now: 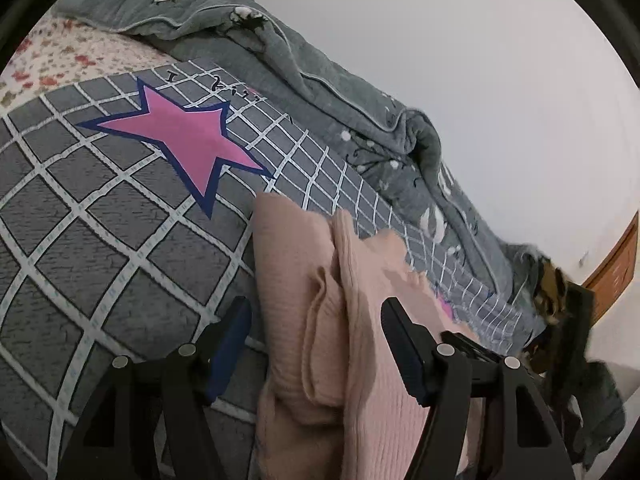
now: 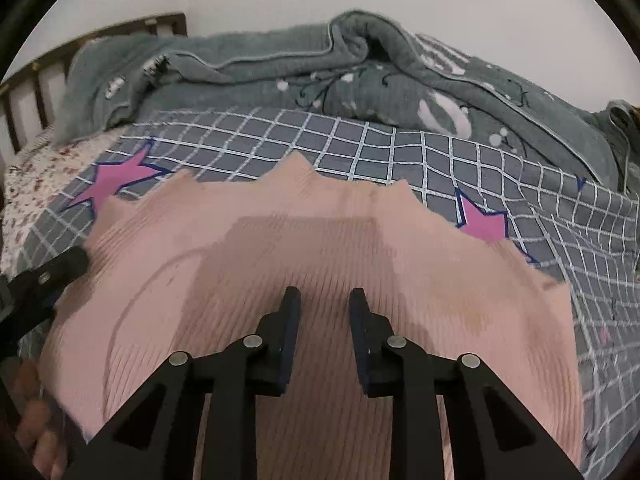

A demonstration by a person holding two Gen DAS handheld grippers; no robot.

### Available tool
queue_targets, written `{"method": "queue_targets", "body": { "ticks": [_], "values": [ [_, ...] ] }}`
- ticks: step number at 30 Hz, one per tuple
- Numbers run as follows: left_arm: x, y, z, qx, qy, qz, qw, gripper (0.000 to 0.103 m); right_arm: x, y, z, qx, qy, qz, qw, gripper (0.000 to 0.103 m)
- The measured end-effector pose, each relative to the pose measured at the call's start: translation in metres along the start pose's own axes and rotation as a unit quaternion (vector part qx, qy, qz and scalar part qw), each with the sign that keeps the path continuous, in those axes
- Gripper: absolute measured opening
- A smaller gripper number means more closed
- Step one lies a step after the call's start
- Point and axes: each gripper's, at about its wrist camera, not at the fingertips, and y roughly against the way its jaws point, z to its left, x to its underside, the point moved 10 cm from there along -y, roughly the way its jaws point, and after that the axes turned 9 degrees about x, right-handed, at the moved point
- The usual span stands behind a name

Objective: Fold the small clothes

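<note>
A pink ribbed garment (image 2: 312, 240) lies spread on a grey checked bedsheet (image 2: 400, 152), with a jagged far edge. In the left wrist view the same pink garment (image 1: 348, 320) is bunched in folds between the fingers of my left gripper (image 1: 316, 312), whose jaws stand wide open around the cloth. My right gripper (image 2: 325, 300) hovers over the middle of the garment with its jaws partly open and nothing between them. The left gripper (image 2: 60, 272) also shows at the garment's left edge in the right wrist view.
A grey-green blanket (image 2: 280, 76) is heaped along the wall side of the bed. Pink stars (image 1: 180, 136) are printed on the sheet. A floral sheet (image 1: 60, 56) and a wooden headboard (image 2: 40, 76) lie beyond. A white wall is behind.
</note>
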Motion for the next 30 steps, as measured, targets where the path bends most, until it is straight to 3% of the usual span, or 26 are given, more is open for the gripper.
{"method": "queue_targets", "body": {
  "ticks": [8,14,21,30],
  "values": [
    [-0.004,-0.013,-0.001,0.011,-0.019,0.018,0.9996,0.065,-0.013,-0.049,-0.007,-0.006,-0.046,0.071,0.996,0.022],
    [-0.003,-0.021,-0.005,0.007,-0.021,0.024,0.9995,0.065,0.005,-0.011,-0.008,0.009,-0.026,0.017,0.999,0.022],
    [0.007,-0.016,-0.011,0.018,-0.005,0.030,0.9994,0.065,0.057,0.045,-0.004,0.005,0.021,-0.058,0.998,0.022],
    [0.027,-0.008,-0.021,0.025,-0.001,0.044,0.9987,0.063,0.098,0.067,-0.004,-0.030,0.018,-0.080,0.996,0.022]
  ]
}}
